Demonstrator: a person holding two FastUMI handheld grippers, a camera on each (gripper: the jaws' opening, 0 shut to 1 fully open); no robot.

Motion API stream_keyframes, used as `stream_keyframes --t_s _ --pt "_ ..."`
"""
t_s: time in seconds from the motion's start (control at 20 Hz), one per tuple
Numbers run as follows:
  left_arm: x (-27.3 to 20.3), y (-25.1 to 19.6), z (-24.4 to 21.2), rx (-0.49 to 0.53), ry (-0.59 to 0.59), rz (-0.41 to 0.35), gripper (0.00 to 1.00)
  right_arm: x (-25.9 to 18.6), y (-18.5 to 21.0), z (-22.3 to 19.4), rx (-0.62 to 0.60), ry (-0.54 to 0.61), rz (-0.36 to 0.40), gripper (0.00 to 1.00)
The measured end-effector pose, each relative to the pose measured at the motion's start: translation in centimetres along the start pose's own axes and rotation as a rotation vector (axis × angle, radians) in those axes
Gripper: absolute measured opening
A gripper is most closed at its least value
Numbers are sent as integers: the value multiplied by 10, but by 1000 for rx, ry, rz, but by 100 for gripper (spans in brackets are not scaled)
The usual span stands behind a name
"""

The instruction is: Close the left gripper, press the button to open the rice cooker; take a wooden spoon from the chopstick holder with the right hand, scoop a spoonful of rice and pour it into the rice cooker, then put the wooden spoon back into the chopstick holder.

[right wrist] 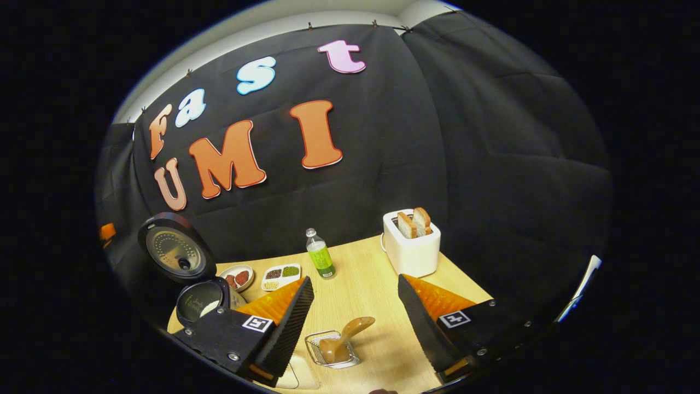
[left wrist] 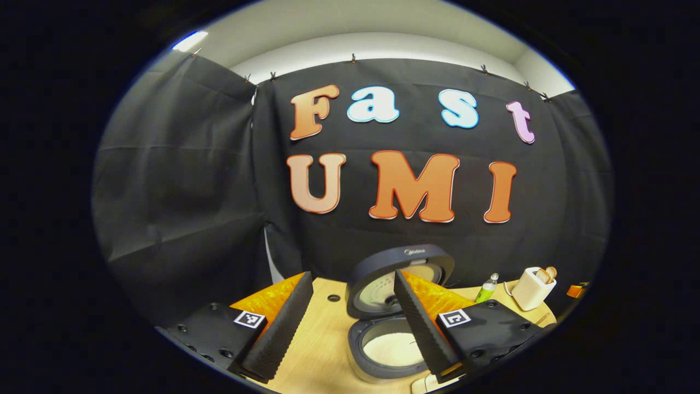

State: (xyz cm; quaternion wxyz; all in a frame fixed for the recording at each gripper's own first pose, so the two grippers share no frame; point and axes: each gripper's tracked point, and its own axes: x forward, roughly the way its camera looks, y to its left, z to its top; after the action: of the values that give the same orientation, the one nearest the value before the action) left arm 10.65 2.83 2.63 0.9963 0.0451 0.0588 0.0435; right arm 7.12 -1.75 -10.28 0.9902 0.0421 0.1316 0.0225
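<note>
Rice cooker point(left wrist: 391, 306): lid up, rice inside, right ahead between my left fingers.
Left gripper point(left wrist: 353, 323): spread wide, holding nothing, level above the table point(left wrist: 322, 339).
Right gripper point(right wrist: 355, 323): spread, empty, tilted down over the wooden spoon point(right wrist: 342, 339) in the chopstick holder point(right wrist: 331, 350).

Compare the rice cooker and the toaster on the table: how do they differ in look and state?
The rice cooker is dark and round, while the toaster is white and boxy. The rice cooker stands open with its lid raised, showing white rice in its pot; the toaster has two bread slices sticking up from its top. The rice cooker sits at the left end of the wooden table in the right gripper view, the toaster at the far right. Both stand upright on that table.
</note>
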Motion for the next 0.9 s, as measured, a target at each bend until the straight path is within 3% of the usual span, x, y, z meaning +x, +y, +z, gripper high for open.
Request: stream_keyframes --t_s 0.4,0.65,0.9 --pt "117 -73 45 1 20 -101 100 -26 1 23 0 -44 7 95" --pt "174 -92 16 11 96 -111 99 -35 -5 22 2 -40 -8 95" --pt "193 -86 -24 -31 174 -93 99 -35 -8 34 -10 -58 -20 95"
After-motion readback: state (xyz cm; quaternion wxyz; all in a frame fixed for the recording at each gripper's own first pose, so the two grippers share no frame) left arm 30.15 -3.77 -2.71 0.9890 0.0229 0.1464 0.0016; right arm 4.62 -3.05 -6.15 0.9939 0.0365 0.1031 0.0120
